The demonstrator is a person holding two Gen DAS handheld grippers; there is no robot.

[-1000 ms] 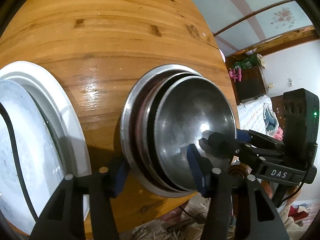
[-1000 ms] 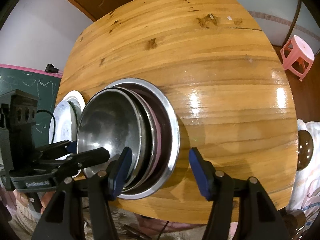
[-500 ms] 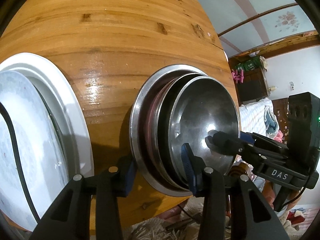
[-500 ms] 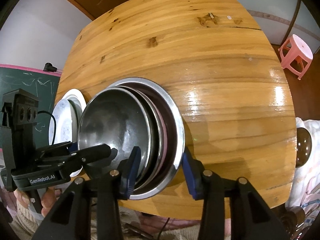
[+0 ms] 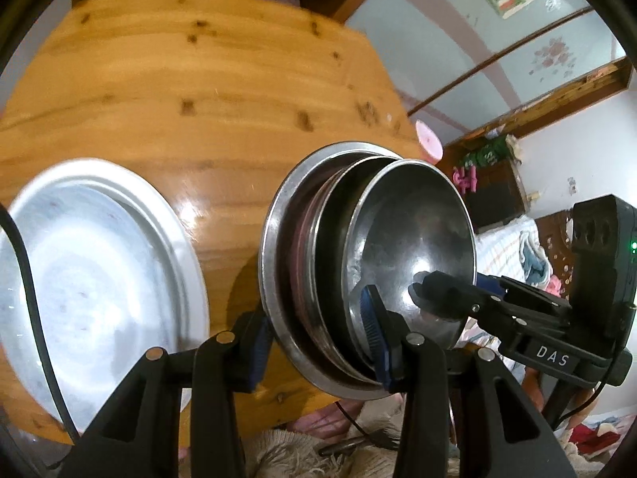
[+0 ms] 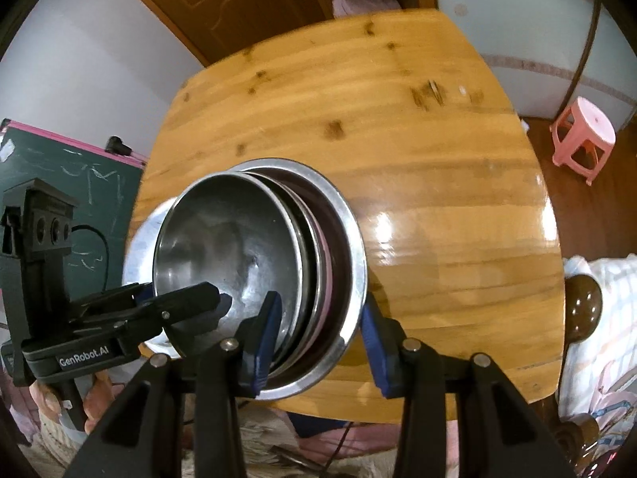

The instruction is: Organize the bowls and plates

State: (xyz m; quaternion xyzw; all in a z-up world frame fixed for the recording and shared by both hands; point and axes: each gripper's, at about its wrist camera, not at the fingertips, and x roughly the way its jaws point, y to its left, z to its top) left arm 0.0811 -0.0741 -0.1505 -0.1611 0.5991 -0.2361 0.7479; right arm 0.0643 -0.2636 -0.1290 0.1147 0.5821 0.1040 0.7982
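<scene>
Gripping opposite rims of the nested steel bowls (image 5: 370, 263), both sets of fingers are clenched on the stack: left gripper (image 5: 318, 342) on its left edge, right gripper (image 6: 318, 342) on its right. Beyond, left of the stack, white plates (image 5: 95, 279) rest on the bench (image 6: 418, 159).

Nested stack of metal bowls (image 5: 370, 275) sits above the wooden table (image 5: 199, 91), near its front edge. White plate (image 5: 91, 279) lies left of stack.

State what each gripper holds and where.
Both hold the stack of metal bowls by its rim, left gripper and right gripper at opposite sides.
</scene>
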